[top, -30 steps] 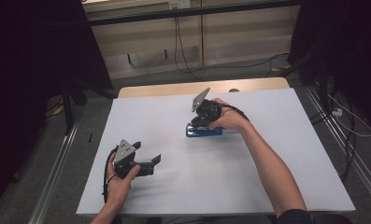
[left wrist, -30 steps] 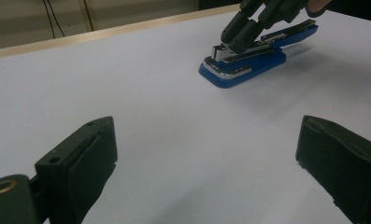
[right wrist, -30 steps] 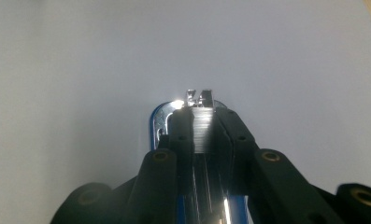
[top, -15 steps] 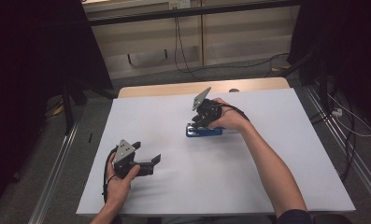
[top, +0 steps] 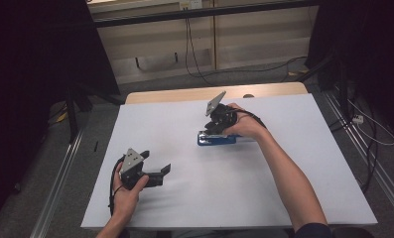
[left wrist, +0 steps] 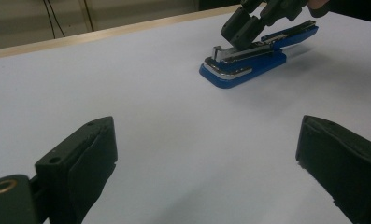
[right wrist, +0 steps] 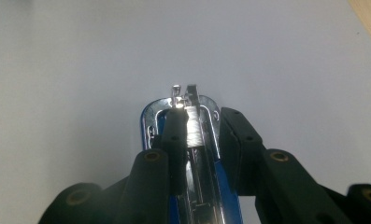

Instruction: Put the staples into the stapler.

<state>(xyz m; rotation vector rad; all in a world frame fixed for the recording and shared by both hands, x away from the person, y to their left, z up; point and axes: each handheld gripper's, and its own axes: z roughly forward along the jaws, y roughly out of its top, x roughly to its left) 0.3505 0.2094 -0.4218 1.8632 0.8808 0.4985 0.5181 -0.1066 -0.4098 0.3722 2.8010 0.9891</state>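
While open — blue stapler (right wrist: 192,140), staple channel (right wrist: 195,135).

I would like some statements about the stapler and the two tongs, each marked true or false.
1. The stapler is blue. True.
2. The left tongs hold the stapler. False: they are open, over bare table, apart from the stapler.
3. The right tongs have their jaws on either side of the stapler's metal part. True.
4. The stapler hangs in the air. False: its base lies on the table.
5. The table is covered in black. False: its cover is white, with a wooden edge at the far side.
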